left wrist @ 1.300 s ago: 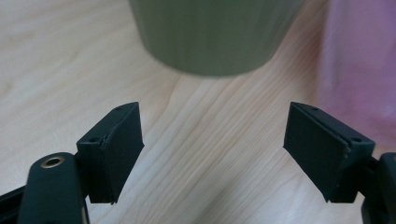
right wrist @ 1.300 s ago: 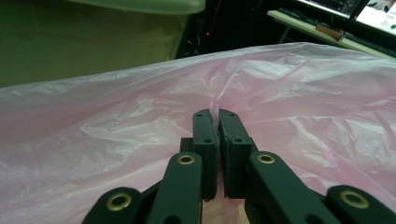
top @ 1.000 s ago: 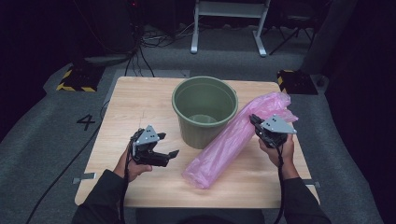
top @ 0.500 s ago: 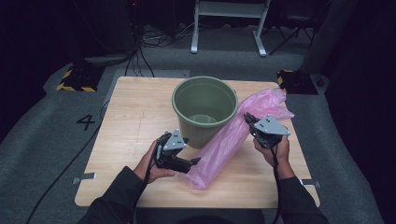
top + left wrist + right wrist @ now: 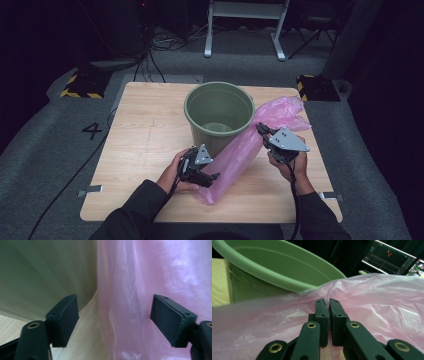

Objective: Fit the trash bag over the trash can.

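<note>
A: One readable mark shows from the high view: a "4" [image 5: 92, 131] on the grey floor left of the surface [image 5: 145, 125]. What can be counted there?

B: One green bucket [image 5: 218, 116] stands upright on the wooden surface, and one pink plastic bag [image 5: 250, 147] lies slanted across it, its upper end beside the bucket's right wall and its lower end near the front edge. There are two tools. The left tool [image 5: 212, 179] sits at the bag's lower end, and the right tool [image 5: 261, 129] is on the bag's upper part.

A: What does the left gripper view show?

B: The left tool [image 5: 113, 315] has its jaws standing apart, and they have just been closing. The pink plastic bag [image 5: 140, 290] hangs between them, and one fold lies by the right pad, though the pads do not press on it yet. The bucket's [image 5: 42, 272] green wall is at the left, and the pale surface [image 5: 85, 340] is below.

A: And the right gripper view?

B: The right tool [image 5: 329, 302] has its jaws closed together, pinching a fold of the pink plastic bag [image 5: 374, 305]. The bucket's [image 5: 274, 267] rim curves just behind it. A lit screen [image 5: 387, 260] glows far back, its writing too small to read.
</note>
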### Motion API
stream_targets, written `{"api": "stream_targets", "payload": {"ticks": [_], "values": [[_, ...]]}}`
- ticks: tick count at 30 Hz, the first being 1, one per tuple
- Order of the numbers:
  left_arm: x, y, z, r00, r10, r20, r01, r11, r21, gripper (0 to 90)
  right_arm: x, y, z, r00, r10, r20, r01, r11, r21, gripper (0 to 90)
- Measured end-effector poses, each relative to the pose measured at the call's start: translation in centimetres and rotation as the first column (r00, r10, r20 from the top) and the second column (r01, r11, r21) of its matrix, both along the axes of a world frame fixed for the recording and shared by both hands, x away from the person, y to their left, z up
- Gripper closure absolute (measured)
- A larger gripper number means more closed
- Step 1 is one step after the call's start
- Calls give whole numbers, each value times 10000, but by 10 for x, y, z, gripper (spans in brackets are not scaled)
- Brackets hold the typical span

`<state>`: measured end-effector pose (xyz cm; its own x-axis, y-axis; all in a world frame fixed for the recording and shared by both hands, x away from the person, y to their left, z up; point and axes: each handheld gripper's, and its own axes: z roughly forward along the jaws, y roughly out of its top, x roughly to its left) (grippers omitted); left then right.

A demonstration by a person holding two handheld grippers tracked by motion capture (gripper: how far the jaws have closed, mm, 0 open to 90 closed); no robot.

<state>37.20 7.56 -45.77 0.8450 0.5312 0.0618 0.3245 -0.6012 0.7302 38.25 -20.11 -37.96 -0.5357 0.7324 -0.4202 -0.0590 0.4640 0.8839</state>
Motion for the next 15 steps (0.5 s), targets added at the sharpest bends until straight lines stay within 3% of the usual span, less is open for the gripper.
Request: {"api": "stream_targets", "payload": {"ticks": [4, 8, 15], "values": [[2, 0, -5, 9998, 36, 182, -39, 9999, 135, 383, -4, 4, 4, 9995, 206, 220, -205, 9998, -43, 866], [3, 2, -6, 9993, 113, 343, -122, 9995, 274, 621, -7, 8, 8, 9979, 512, 405, -511, 9987, -29, 866], [-3, 12, -3, 9969, -258, 742, 263, 9996, -68, 828, -15, 15, 20, 9900, 1111, 866, -1109, 9938, -66, 866]]}}
